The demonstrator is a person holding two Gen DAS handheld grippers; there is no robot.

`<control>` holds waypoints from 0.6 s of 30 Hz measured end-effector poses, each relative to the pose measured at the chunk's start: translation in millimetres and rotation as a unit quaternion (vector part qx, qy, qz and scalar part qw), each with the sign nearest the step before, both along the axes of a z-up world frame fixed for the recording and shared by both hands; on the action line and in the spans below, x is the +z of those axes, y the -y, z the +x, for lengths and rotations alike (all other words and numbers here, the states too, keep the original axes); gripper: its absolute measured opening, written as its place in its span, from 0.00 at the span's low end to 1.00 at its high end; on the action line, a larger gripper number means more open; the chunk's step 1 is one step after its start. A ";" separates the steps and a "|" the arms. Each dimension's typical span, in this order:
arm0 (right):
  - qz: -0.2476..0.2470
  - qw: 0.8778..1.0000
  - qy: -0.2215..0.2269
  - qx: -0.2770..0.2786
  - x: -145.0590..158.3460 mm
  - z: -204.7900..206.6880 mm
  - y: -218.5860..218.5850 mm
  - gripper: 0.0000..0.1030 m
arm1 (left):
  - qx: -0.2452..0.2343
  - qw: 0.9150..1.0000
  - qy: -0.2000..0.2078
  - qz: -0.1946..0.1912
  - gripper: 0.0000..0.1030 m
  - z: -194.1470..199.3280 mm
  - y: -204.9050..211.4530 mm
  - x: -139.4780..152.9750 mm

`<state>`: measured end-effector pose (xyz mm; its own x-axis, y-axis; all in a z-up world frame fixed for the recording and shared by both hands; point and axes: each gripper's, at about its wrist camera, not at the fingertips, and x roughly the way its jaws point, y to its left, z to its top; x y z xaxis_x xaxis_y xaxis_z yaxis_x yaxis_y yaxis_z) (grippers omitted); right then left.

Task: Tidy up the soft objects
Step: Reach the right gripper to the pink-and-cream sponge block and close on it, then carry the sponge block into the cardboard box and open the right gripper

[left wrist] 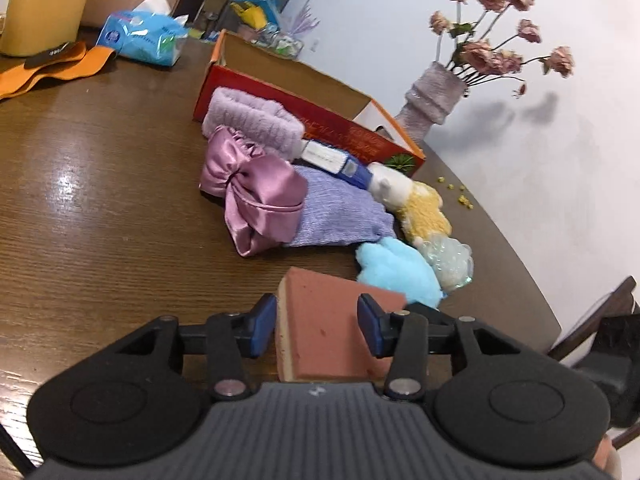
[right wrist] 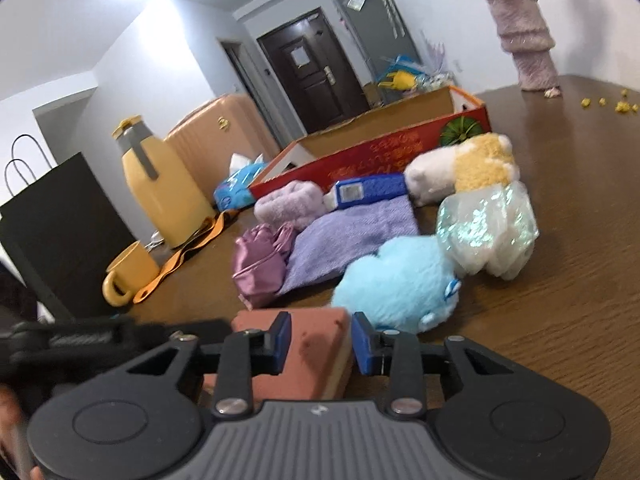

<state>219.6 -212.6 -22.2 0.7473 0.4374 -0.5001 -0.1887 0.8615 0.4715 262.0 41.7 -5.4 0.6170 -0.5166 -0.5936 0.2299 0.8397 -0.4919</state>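
Note:
A terracotta sponge with a yellow underside lies at the near edge of the brown table. My left gripper is shut on it, one pad against its yellow side. My right gripper is shut on the same sponge near its end. Just beyond lie a light blue plush, a shiny mesh puff, a yellow and white plush, a purple cloth, a pink satin bow and a lilac fluffy band. Behind them stands an open red cardboard box.
A blue and white packet rests by the box. A fuzzy vase of dried flowers stands at the back. A tissue pack, a yellow jug, a yellow mug, an orange strap and a black bag fill the left side.

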 end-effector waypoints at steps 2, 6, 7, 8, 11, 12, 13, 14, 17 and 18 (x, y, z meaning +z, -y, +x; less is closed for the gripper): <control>0.000 1.000 -0.004 0.002 -1.0 -2.6 -1.9 0.31 | -0.002 1.000 -0.004 0.001 0.41 2.1 2.1 -0.2; 0.021 0.999 -0.025 -0.010 -11.2 -6.3 3.2 0.25 | -0.006 1.000 -0.014 0.005 0.28 -3.0 6.4 -4.6; 0.023 0.999 -0.027 -0.009 -10.9 -7.0 4.1 0.24 | -0.007 1.000 -0.013 0.007 0.26 -6.3 7.1 -3.3; 0.019 0.999 -0.026 -0.007 -9.1 -8.3 4.5 0.24 | -0.006 1.000 -0.014 0.005 0.25 -8.8 7.0 -2.6; 0.017 1.000 0.000 0.000 8.2 -11.7 6.7 0.22 | -0.001 1.000 0.000 -0.007 0.24 -15.8 6.5 10.7; 0.013 1.000 0.017 0.004 18.0 -11.1 7.6 0.22 | 0.000 1.000 0.016 -0.011 0.24 -16.0 6.5 20.4; 0.007 0.999 0.034 0.007 29.2 -8.4 7.8 0.22 | 0.001 0.999 0.029 -0.018 0.24 -14.0 6.4 29.9; -0.001 0.999 0.053 0.010 41.9 -2.8 8.3 0.22 | 0.002 0.999 0.043 -0.023 0.24 -9.8 7.3 40.0; -0.013 0.996 0.085 0.018 79.0 30.5 11.6 0.22 | 0.002 0.996 0.080 -0.035 0.24 20.3 8.3 73.8; -0.012 0.996 0.091 0.020 91.2 46.7 13.3 0.22 | 0.004 0.995 0.090 -0.040 0.24 36.2 7.9 85.2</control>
<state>266.3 -225.8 69.1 0.8095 0.4571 -0.3685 -0.3029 0.8628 0.4048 298.2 33.8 79.7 0.7139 -0.5527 -0.4299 0.3148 0.8017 -0.5081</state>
